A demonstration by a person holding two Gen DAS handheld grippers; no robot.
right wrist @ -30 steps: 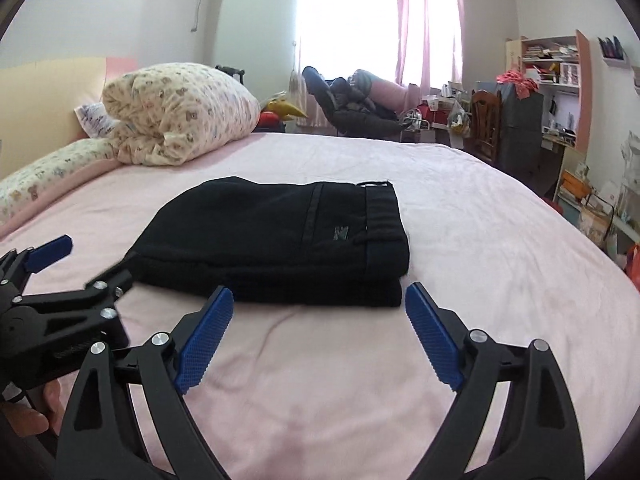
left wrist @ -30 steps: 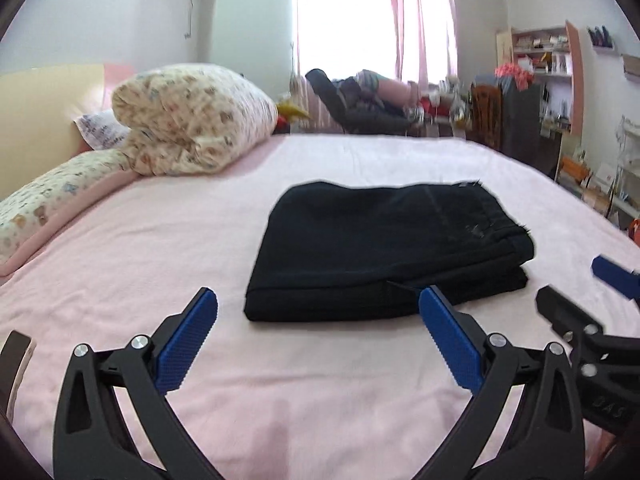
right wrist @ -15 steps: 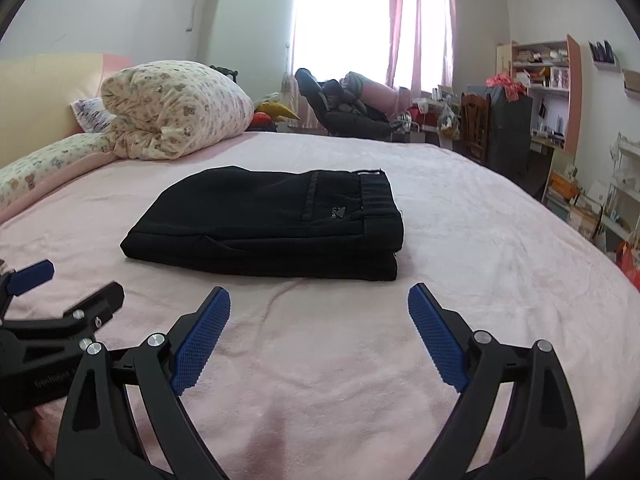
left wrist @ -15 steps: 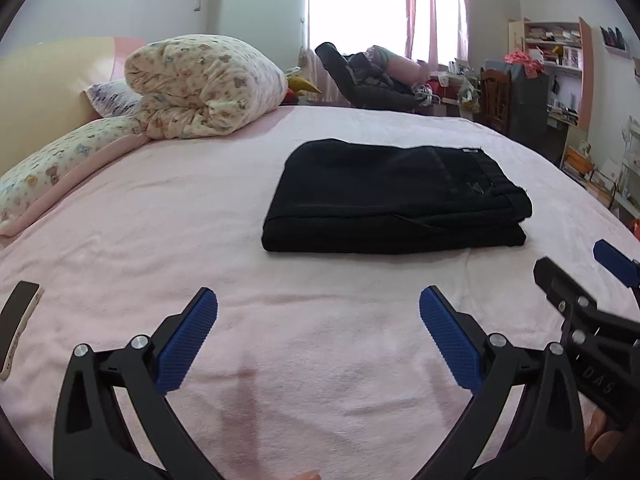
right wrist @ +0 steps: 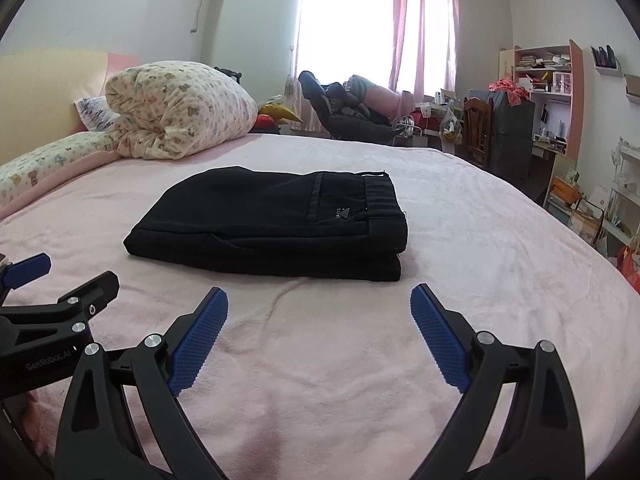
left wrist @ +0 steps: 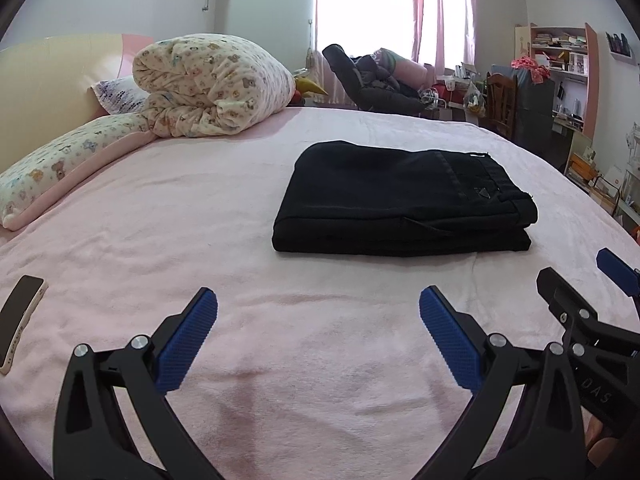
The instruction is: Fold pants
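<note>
Pink bedding (left wrist: 200, 208) covers the bed ahead of you, with a rolled quilt (left wrist: 212, 84) and pillow far off beyond your left claw (left wrist: 318, 308). Both claws have drawn back over the last second: the black pants (left wrist: 400, 200) sat close in front of the fingertips a second ago and now lie well ahead, clear of any contact. Your left claw stands wide open and empty; your right claw (right wrist: 318, 306) is likewise spread and holds nothing. The pants rest as a compact, squared stack, waistband toward the right claw's side, edges roughly aligned. Judgement: the withdrawal indicates folding is complete or very nearly so. A phone (left wrist: 18, 316) lies left of the left claw.
</note>
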